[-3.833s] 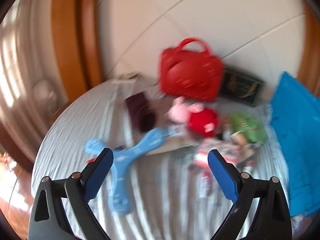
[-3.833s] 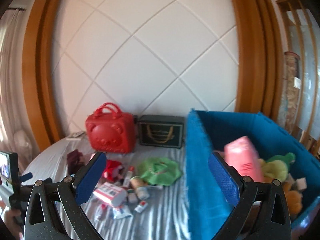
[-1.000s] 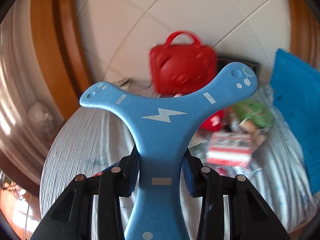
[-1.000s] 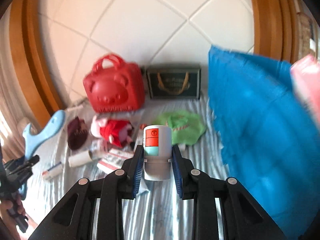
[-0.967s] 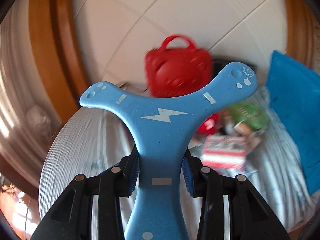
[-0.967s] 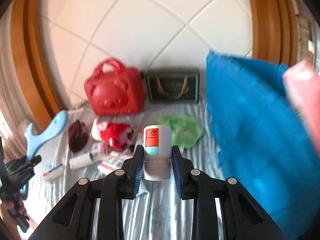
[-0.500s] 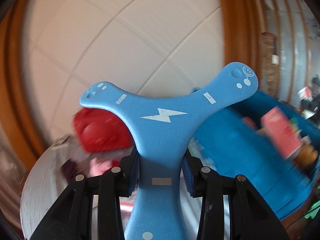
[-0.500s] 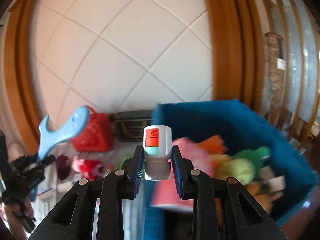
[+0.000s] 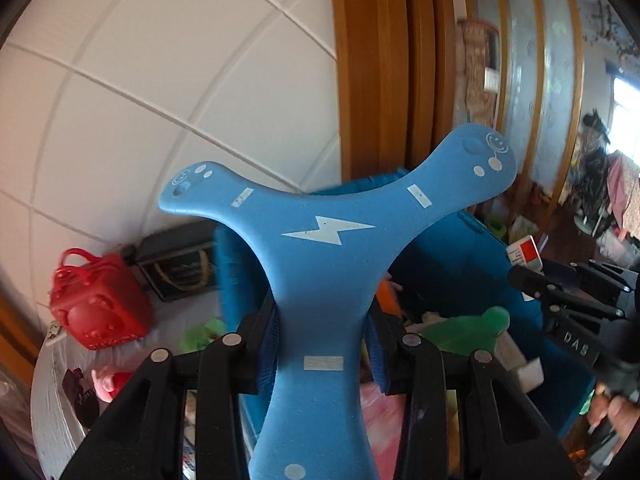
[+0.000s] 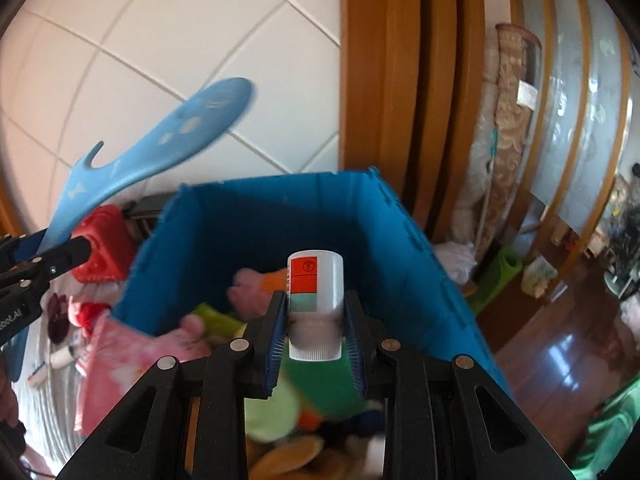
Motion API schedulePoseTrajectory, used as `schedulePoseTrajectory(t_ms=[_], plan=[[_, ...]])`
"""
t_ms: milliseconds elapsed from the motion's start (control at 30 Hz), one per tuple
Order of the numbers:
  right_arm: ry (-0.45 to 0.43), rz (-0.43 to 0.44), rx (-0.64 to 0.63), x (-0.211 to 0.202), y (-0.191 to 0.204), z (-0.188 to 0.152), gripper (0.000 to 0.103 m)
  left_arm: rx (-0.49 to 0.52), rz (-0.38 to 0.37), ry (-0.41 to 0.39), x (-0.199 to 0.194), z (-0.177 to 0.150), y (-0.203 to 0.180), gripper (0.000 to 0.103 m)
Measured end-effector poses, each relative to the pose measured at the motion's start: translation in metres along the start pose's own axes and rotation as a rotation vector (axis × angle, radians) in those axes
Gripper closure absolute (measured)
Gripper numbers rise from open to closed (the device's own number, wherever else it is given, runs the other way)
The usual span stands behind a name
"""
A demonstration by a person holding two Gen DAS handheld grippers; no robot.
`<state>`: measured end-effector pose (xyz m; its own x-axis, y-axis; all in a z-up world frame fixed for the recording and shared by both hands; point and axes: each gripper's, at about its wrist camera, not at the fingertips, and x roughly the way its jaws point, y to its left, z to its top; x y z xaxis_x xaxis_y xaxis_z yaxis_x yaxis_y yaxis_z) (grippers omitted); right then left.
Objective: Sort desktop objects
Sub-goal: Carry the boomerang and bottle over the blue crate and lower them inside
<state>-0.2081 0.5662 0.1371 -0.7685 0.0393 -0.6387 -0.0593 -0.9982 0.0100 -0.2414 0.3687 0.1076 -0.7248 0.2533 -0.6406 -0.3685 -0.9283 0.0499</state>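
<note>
The left gripper (image 9: 323, 344) is clamping its blue pads on the stem of a blue three-armed boomerang (image 9: 328, 240), which is standing up between the jaws with its two free arms spreading left and right above them. The jaws are closed only as far as that stem allows. Behind and below the boomerang, the blue bin (image 9: 452, 248) is sitting at the right, with soft toys inside it.

The right gripper (image 10: 316, 340) is pinching a small white bottle (image 10: 316, 300) with a red and pale green label, upright between narrow-set pads that are pressing on its lower half. The bottle is hanging over the open blue bin (image 10: 256, 216), above a heap of plush toys, among them a green plush toy (image 10: 328, 384) just under the pads.

On the striped tabletop (image 9: 56, 412) to the left of the bin, a red bag (image 9: 96, 304), a dark box (image 9: 176, 264) and a pink and red doll (image 9: 112, 380) are lying well apart from both grippers.
</note>
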Motion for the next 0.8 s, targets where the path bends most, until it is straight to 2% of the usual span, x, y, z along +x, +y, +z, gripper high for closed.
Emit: schedulePoseTrajectory(t_ms=[167,333,500,667,733,800], plan=[[0.078,0.037,0.06,0.047,-0.038,0.018,0.076,-0.01,0.011,0.136,0.061,0.021,-0.031,0.065],[0.199,0.024,0.04,0.099,-0.043,0.019,0.076,-0.005,0.061,0.241,0.113,0.028,-0.043,0.065],[0.286,0.028,0.042,0.141,-0.043,0.018,0.076,-0.037,0.047,0.331,0.154,0.028,-0.046,0.065],[0.302,0.046,0.098,0.172,-0.043,0.012,0.076,-0.011,0.088,0.346,0.174,0.016,-0.048,0.065],[0.298,0.039,0.094,0.183,-0.042,0.01,0.076,-0.021,0.08,0.344,0.181,0.011,-0.044,0.065],[0.331,0.02,0.082,0.195,-0.038,0.007,0.076,-0.039,0.067,0.339,0.187,0.007,-0.043,0.065]])
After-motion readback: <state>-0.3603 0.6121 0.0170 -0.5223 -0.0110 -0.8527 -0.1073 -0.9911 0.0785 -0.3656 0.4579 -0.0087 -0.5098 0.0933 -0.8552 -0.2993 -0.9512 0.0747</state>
